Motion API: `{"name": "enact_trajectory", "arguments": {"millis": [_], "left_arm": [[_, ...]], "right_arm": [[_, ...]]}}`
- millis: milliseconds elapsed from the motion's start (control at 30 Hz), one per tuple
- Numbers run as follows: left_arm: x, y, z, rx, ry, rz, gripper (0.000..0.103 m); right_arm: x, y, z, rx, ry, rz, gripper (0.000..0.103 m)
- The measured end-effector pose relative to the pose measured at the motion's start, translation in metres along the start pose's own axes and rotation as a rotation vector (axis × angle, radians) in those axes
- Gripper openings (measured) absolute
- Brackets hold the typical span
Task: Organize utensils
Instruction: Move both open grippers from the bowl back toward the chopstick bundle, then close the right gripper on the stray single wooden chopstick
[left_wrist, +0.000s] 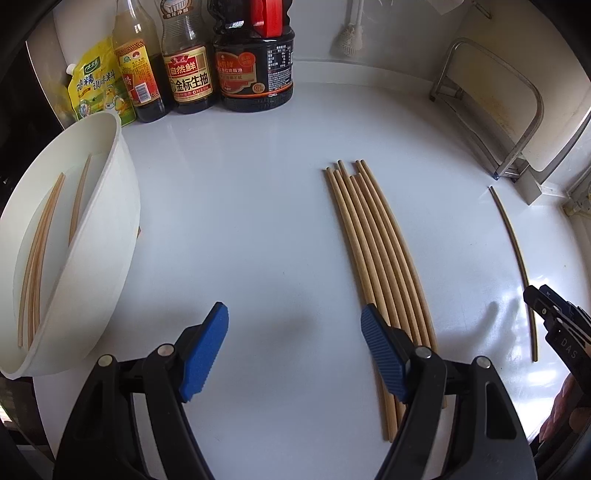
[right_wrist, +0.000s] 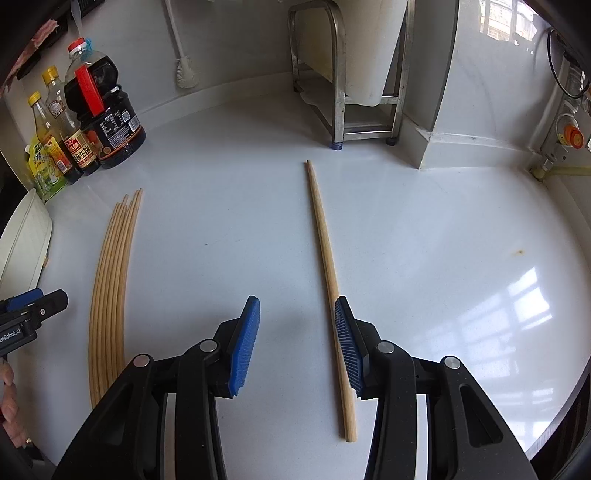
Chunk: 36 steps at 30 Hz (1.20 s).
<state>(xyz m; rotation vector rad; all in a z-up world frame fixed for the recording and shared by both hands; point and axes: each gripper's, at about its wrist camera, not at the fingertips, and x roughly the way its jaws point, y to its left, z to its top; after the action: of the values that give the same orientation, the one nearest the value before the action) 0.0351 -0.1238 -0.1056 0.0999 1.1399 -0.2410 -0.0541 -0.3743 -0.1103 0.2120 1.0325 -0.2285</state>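
White countertop (left_wrist: 258, 206) with chopsticks, a holder and two hand-held grippers; positions are given relative to the bundle of chopsticks (left_wrist: 373, 266).

Counts. The bundle holds about seven chopsticks lying side by side, touching, tips pointing toward the back wall; the exact number is hard to confirm where they overlap. One single chopstick (right_wrist: 328, 280) lies alone, well apart to the right of the bundle and roughly parallel to it. The white plastic holder (left_wrist: 96, 236), far left of the bundle, lies tilted with its opening toward the camera and contains several chopsticks (left_wrist: 38, 254), at least three; overlap prevents a firmer count. Behind and left of the bundle, against the wall, stand three sauce bottles (left_wrist: 255, 62) and one yellow-green seasoning pouch (left_wrist: 98, 85). Behind and right of it stands one metal rack (right_wrist: 340, 74), and a white brush (right_wrist: 183, 74) hangs on the wall behind.

Tools. Left gripper (left_wrist: 295, 354): jaws spread wide, nothing between them; its right finger overlaps the near end of the bundle in view, while the gap between the pads frames bare counter just left of the bundle. Right gripper (right_wrist: 297, 343): jaws partly spread, gripping nothing; the single chopstick passes just inside its right finger, and contact cannot be judged.
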Motion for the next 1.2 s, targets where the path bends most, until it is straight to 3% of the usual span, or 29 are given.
{"name": "enact_trajectory", "arguments": {"millis": [667, 900, 1200], "left_arm": [[0.021, -0.012, -0.006, -0.015, 0.012, 0.013, 0.073], [0.022, -0.014, -0.005, -0.022, -0.003, 0.002, 0.073], [0.021, -0.018, -0.001, -0.01, -0.018, 0.009, 0.073]], "right_arm": [[0.018, -0.026, 0.007, -0.014, -0.022, -0.036, 0.04], [0.015, -0.016, 0.005, -0.068, -0.029, -0.021, 0.008], [0.014, 0.0, 0.002, -0.089, -0.027, 0.028, 0.007]]}}
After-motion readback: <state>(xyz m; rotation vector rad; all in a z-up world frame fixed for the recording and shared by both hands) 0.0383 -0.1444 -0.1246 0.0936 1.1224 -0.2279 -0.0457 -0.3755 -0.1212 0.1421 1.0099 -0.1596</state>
